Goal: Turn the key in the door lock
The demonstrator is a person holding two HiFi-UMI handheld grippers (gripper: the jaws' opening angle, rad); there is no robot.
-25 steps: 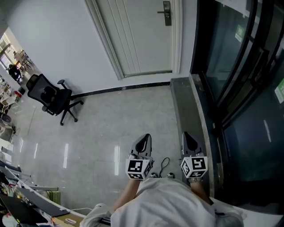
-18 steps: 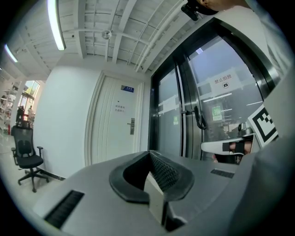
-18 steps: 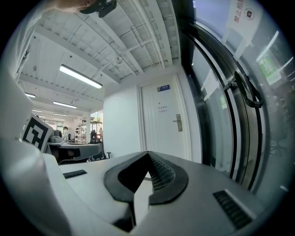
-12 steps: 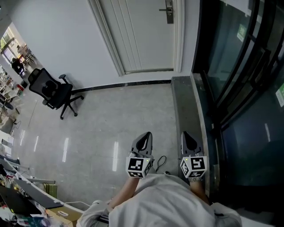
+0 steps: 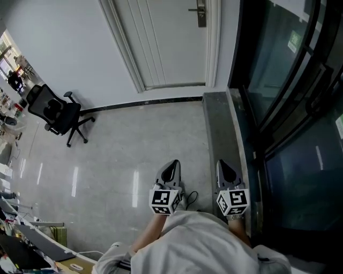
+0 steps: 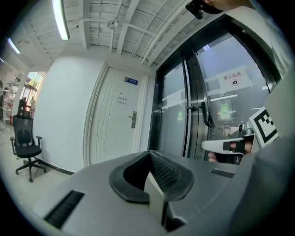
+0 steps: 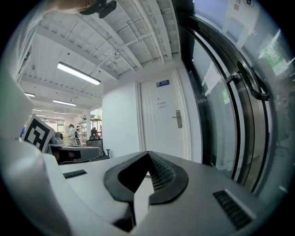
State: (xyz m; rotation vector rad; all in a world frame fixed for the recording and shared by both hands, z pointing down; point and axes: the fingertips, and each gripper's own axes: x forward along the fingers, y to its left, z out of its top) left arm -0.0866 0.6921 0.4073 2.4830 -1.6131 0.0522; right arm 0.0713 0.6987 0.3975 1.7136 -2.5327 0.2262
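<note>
We hold the left tongs [image 5: 172, 167] and right tongs [image 5: 225, 167] side by side, both closed on nothing. The door lock [image 5: 201, 13] sits on the white door [image 5: 166, 43] far ahead across the grey floor [image 5: 134, 144], well apart from both tongs.

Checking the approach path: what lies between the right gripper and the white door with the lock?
Nothing stands there: the head view shows only bare floor and the grey ledge from right gripper to door.
</note>
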